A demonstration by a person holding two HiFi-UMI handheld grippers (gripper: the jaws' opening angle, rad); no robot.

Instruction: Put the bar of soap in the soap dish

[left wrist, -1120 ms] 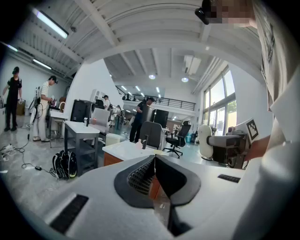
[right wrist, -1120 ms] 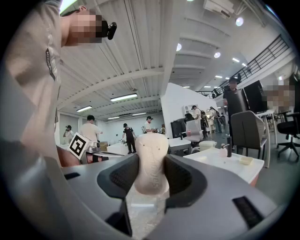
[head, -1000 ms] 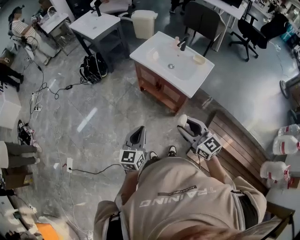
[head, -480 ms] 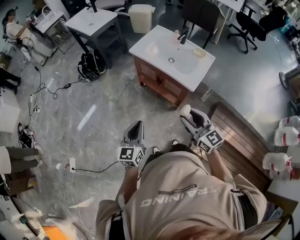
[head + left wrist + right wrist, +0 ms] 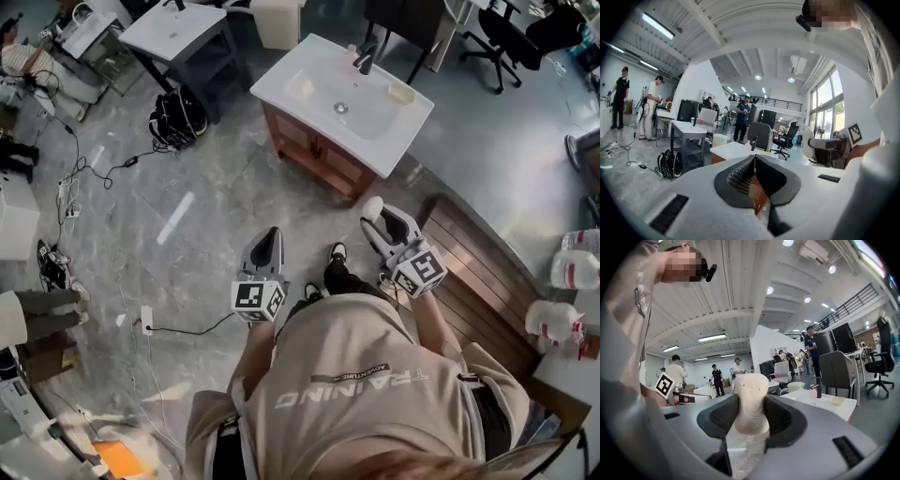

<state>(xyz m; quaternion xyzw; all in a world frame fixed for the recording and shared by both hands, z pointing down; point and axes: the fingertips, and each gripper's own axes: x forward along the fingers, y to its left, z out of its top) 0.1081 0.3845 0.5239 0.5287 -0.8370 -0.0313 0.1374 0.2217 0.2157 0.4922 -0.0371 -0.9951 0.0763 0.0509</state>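
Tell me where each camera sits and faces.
Head view: on the head, steeply down onto beige shirt, left tool, right tool.
Left gripper view: on left tool, along shut jaws toward white-topped wooden sink cabinet; shirt at right.
Right gripper view: on right tool, along jaws clamping pale oval soap bar; shirt at left.
All share the sink cabinet.

Near the top centre stands a white basin worktop point(image 5: 398, 141) on a wooden cabinet point(image 5: 314, 157), with a black tap point(image 5: 364, 62) at its far edge. At upper left a grey table point(image 5: 173, 28) has a black backpack point(image 5: 173, 117) beside it. Cables point(image 5: 103, 169) trail over the grey floor point(image 5: 187, 225). Wooden decking point(image 5: 478, 272) lies at the right, and plastic jugs point(image 5: 572, 267) sit at the right edge.
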